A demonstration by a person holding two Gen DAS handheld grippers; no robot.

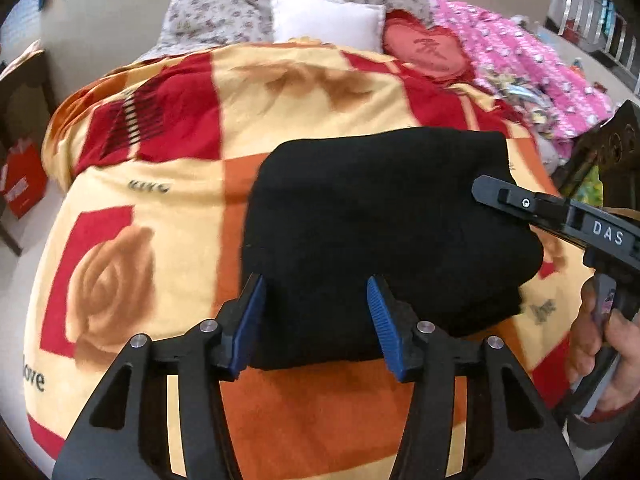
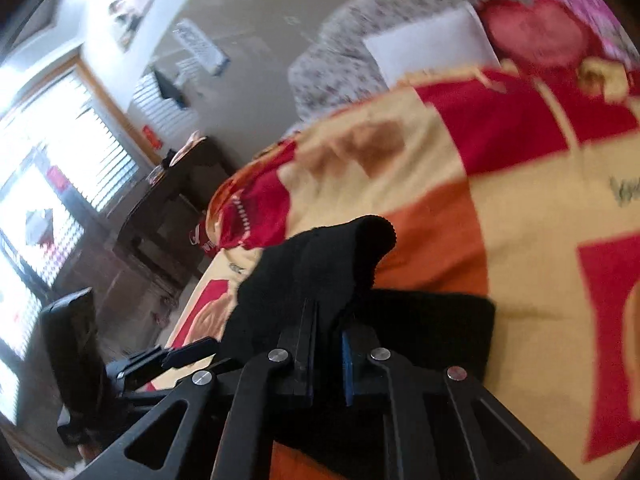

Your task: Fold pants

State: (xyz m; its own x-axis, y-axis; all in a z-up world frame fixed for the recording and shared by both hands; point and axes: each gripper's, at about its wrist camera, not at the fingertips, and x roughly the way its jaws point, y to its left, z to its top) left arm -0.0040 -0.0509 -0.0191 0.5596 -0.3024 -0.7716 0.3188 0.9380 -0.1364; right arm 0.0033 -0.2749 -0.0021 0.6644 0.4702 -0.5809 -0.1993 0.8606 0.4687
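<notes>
Pinching a raised flap of the soft, limp black pants (image 2: 320, 264) is the nearly closed right gripper (image 2: 328, 360), while the left gripper (image 1: 316, 320) is hanging open and empty over their folded near edge on the patterned blanket (image 1: 132, 216), likely the best hold.

The pants (image 1: 384, 232) are plain black, with no pattern to be seen. The blanket (image 1: 192, 208) under them is cream yellow with red and orange squares, tan brown roses and small dark lettering. The left gripper (image 1: 316, 320) is matt black with blue pads (image 1: 250, 328) and silver rivets. Behind lie a white pillow (image 1: 326, 20), a red heart-shaped cushion (image 1: 424, 48), a grey-beige quilt (image 1: 224, 12) with small reddish flowers, and a bright pink cover (image 1: 532, 64) with white specks.
</notes>
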